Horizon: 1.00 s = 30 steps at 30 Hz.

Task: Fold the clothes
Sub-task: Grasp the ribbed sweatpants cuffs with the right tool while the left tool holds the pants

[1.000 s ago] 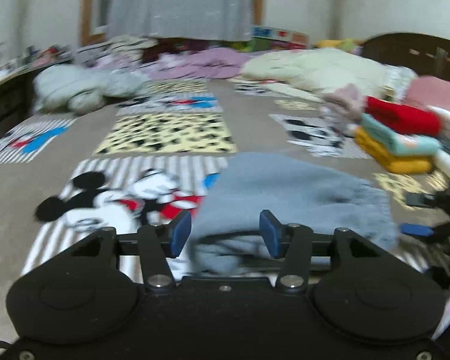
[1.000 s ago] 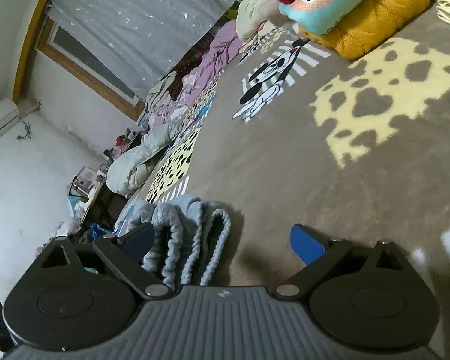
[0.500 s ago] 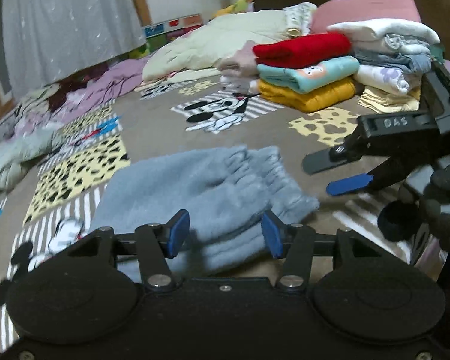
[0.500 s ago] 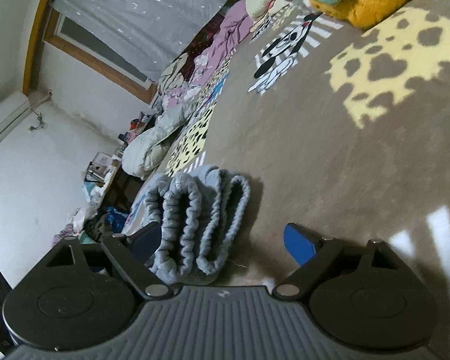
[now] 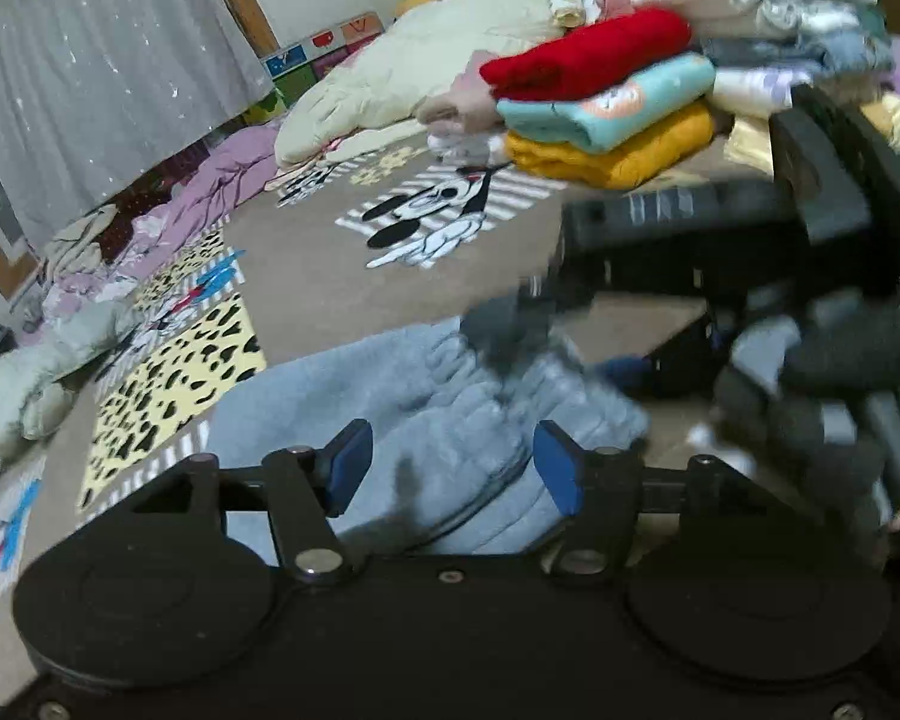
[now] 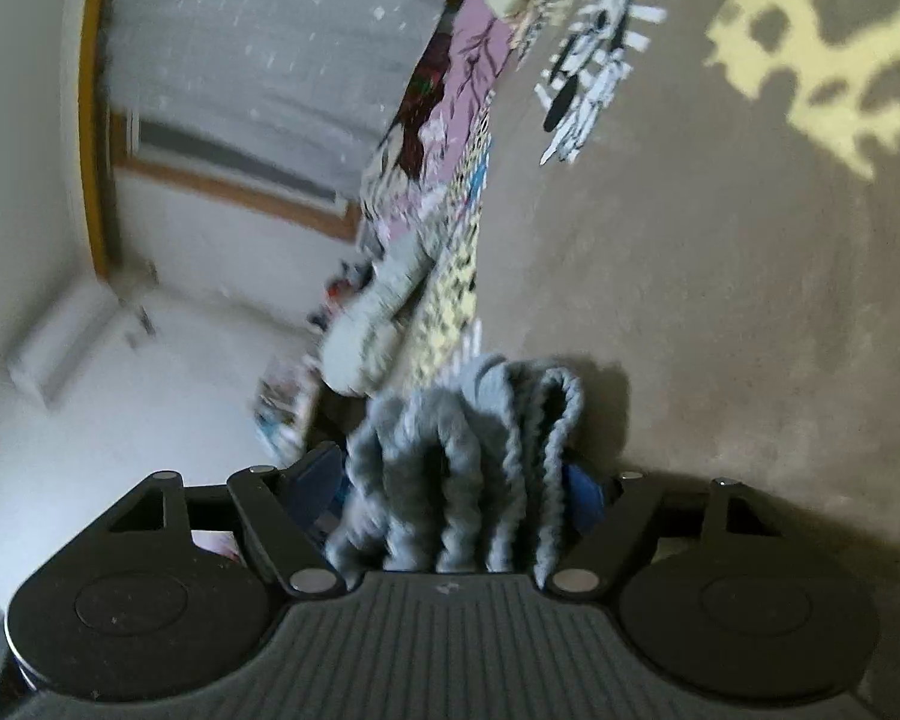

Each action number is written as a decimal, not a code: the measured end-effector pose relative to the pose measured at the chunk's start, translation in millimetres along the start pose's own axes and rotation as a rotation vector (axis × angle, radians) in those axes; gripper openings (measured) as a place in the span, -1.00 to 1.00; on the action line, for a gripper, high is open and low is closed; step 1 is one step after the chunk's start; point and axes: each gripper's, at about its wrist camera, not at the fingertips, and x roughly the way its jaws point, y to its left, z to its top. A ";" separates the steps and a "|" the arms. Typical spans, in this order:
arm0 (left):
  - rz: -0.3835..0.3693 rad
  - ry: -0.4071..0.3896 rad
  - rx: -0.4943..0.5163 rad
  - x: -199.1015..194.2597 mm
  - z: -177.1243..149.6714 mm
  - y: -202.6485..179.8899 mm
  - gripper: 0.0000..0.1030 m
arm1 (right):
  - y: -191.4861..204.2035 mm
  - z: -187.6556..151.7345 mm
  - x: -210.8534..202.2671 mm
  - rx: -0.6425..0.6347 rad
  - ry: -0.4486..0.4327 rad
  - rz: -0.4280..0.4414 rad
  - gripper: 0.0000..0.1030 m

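claws: right (image 6: pixel 450 495) grips 1 grey garment (image 6: pixel 468 480), left (image 5: pixel 450 468) open.

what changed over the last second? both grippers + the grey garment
The right gripper advanced and closed over the folded grey garment's layered edge; earlier its jaws stood wide beside it. The left gripper remains open above the garment, unmoved. The folded stack is unchanged.

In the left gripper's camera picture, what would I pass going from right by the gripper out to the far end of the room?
Left gripper → folded blue fleece garment → cartoon mouse print on the blanket → stack of folded clothes → cream comforter → grey curtain.
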 end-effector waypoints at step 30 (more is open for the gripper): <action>0.078 -0.307 -0.792 -49.9 -59.8 208.2 -0.61 | 20.5 -18.0 -11.9 -0.162 0.056 -0.163 0.51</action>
